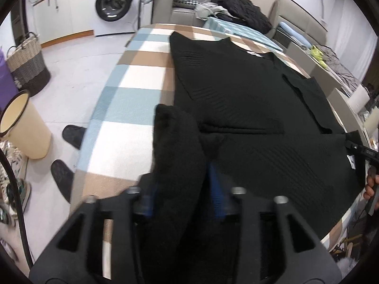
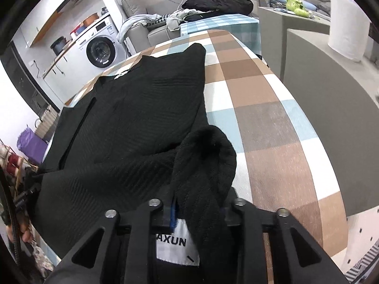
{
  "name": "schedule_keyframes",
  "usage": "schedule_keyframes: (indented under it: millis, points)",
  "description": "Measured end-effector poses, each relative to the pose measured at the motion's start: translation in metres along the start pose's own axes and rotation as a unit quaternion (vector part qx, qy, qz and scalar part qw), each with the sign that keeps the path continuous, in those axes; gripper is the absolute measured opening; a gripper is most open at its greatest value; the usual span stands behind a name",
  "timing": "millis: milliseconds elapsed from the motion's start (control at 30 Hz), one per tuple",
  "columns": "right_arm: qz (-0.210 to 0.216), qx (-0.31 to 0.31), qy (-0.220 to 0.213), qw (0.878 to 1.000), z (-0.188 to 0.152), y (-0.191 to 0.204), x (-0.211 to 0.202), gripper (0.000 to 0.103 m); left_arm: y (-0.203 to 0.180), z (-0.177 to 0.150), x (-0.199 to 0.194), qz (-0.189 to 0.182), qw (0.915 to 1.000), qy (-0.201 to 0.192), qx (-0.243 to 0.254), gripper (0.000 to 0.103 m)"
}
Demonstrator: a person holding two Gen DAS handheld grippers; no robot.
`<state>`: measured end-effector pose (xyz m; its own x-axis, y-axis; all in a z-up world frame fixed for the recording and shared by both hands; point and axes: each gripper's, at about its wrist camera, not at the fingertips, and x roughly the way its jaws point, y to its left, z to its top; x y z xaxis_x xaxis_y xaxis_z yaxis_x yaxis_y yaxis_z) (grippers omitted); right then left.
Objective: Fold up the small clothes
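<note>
sweater (image 1: 248, 99) flat on table (image 1: 132, 90); washing machine (image 1: 113, 2) behind; basket (image 1: 26, 61) left.

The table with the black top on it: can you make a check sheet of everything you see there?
Surface: checked tablecloth, mostly bare.
Job's things: black knit top spread flat, near corners lifted.
Clutter: nothing seen on the cloth.
Grippers: left gripper and right gripper each have bunched knit between the fingers.
Cables: black cable at left edge.
Surroundings: washing machine, woven basket, cream bin, sofa with clothes.
</note>
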<state>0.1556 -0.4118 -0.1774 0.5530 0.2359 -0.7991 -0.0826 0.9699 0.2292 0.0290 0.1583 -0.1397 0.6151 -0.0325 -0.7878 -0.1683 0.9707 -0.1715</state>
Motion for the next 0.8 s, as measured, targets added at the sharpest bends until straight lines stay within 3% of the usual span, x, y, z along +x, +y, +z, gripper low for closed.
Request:
schedule_keyframes:
  millis: [33,333,600,800]
  points:
    - [0.002,0.007,-0.002,1.000,0.000,-0.004,-0.005,0.039,0.002,-0.001,-0.003,0.003,1.0000,-0.002,-0.006,0.051]
    - [0.018,0.040,-0.004,0.999,-0.047,-0.034,-0.067,0.054,0.019,-0.034,-0.036,0.010,0.9991,0.010,-0.040,0.053]
    - [0.048,0.048,0.012,0.998,-0.081,-0.040,-0.078,0.054,0.010,-0.060,-0.050,0.008,0.9992,0.026,-0.029,0.053]
    - [0.102,-0.007,-0.011,0.995,-0.086,-0.013,-0.100,0.054,-0.003,-0.064,-0.077,-0.033,0.9990,0.009,-0.030,0.053]
